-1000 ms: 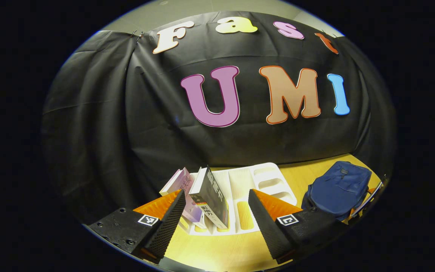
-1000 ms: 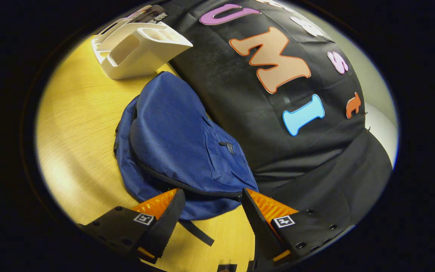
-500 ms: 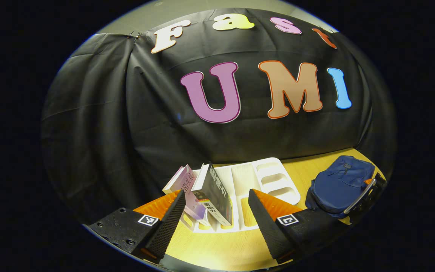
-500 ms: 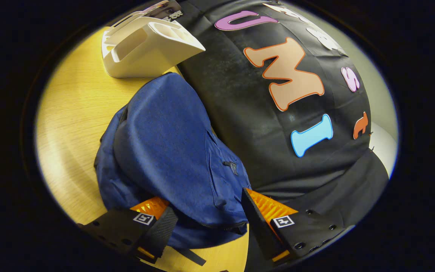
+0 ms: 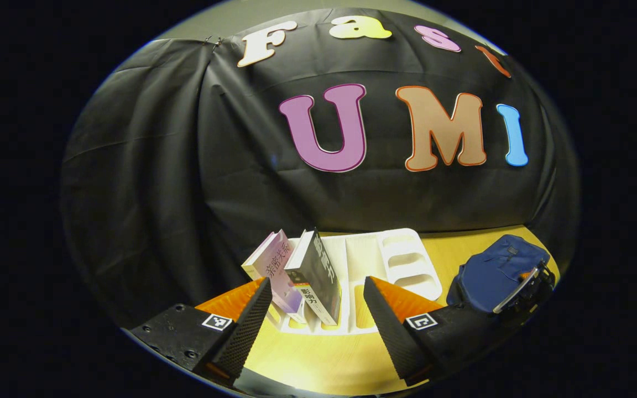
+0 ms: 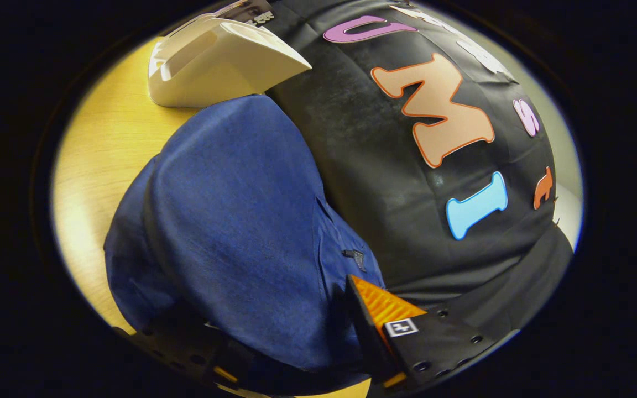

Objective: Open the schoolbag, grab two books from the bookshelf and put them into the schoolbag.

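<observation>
The blue schoolbag (image 6: 230, 221) lies zipped shut against the wall cloth, and its lower end sits between the fingers of my right gripper (image 6: 302, 293). That gripper stands open; one finger (image 6: 376, 312) shows beside the bag, while the cloth covers the other. In the left gripper view a purple book (image 5: 274, 265) and a black book (image 5: 318, 276) lean in the white bookshelf rack (image 5: 396, 260). My left gripper (image 5: 317, 283) hovers open and empty just in front of them. Farther right are the schoolbag (image 5: 490, 271) and the right gripper (image 5: 523, 282) at its near edge.
Everything rests on a yellow wooden table (image 5: 324, 359) backed by the black cloth wall. The rack (image 6: 213, 61) stands just beyond the bag's far end, with bare table (image 6: 103, 143) to the bag's left.
My right gripper has pushed forward onto the bag, so the cloth now covers one finger. The left gripper has drifted slightly and stays open before the books.
</observation>
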